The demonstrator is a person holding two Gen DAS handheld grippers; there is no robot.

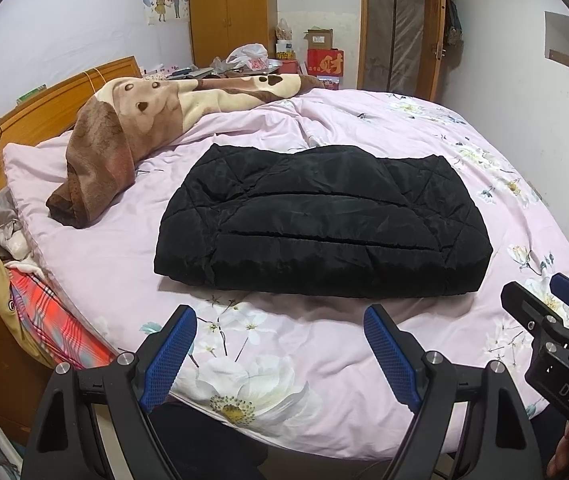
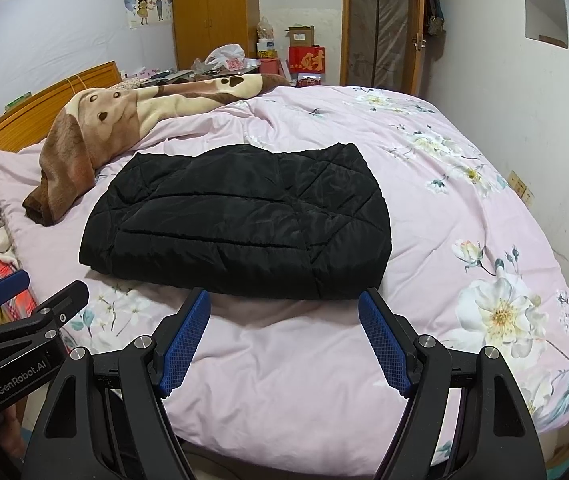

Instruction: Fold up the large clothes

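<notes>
Jacket (image 1: 320, 220) first: my black quilted coat lies as a squared, puffy bundle in the middle of the pink floral quilt (image 1: 284, 360), which I read as the fold being done or nearly so. Keeping the jacket as my landmark, the brown bear blanket (image 1: 124, 136) is heaped beyond its left corner, apart from it, so nothing crowds the bundle. My left gripper (image 1: 280, 354) hangs off the jacket's near edge, jaws spread wide, holding nothing. My right gripper (image 2: 284, 334) sits closer, its fingertips just short of that same near edge, equally wide and empty. I judge both are held back so the padding can settle without being dragged.
</notes>
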